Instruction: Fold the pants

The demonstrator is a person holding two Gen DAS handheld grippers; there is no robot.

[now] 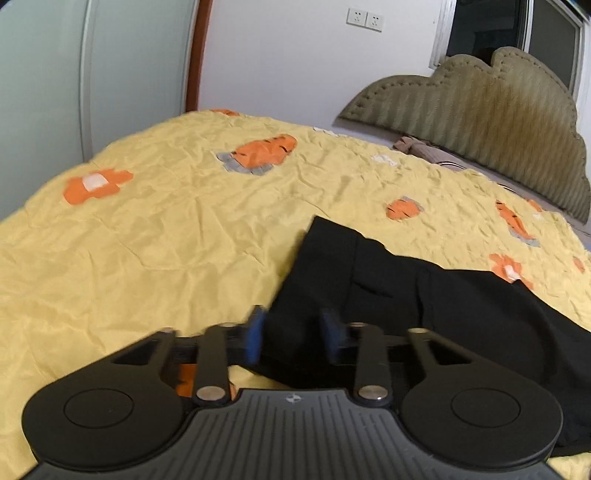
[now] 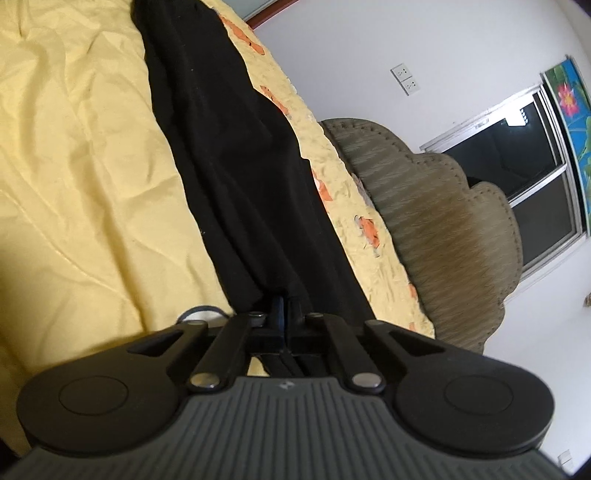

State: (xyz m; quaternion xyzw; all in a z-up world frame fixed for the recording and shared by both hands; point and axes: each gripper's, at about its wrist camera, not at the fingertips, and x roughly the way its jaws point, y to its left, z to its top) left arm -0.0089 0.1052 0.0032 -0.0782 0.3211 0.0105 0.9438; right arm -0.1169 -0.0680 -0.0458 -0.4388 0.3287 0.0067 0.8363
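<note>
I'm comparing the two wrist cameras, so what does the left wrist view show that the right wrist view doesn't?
Only the left wrist view shows the left tongs open, straddling the black pants edge, and the wardrobe door. Only the right wrist view shows the right tongs shut on the pants, plus a flower picture. Both show the yellow bedspread, headboard, wall sockets and window.

A: Count?
B: One pair of black pants point(image 1: 406, 302), one bed point(image 1: 166, 236) under a yellow quilt, one headboard point(image 1: 480, 122).
A: Grippers?
B: Two: left gripper point(image 1: 293, 332), right gripper point(image 2: 286, 314). Two fingers point(image 1: 255, 332) each.
A: Wall stuff?
B: Two sockets point(image 1: 365, 18) side by side, one window point(image 2: 517, 155), one flower picture point(image 2: 572, 110).
A: Quilt patches?
B: Left view shows about eight orange ones; edges too blurry for an exact count.
</note>
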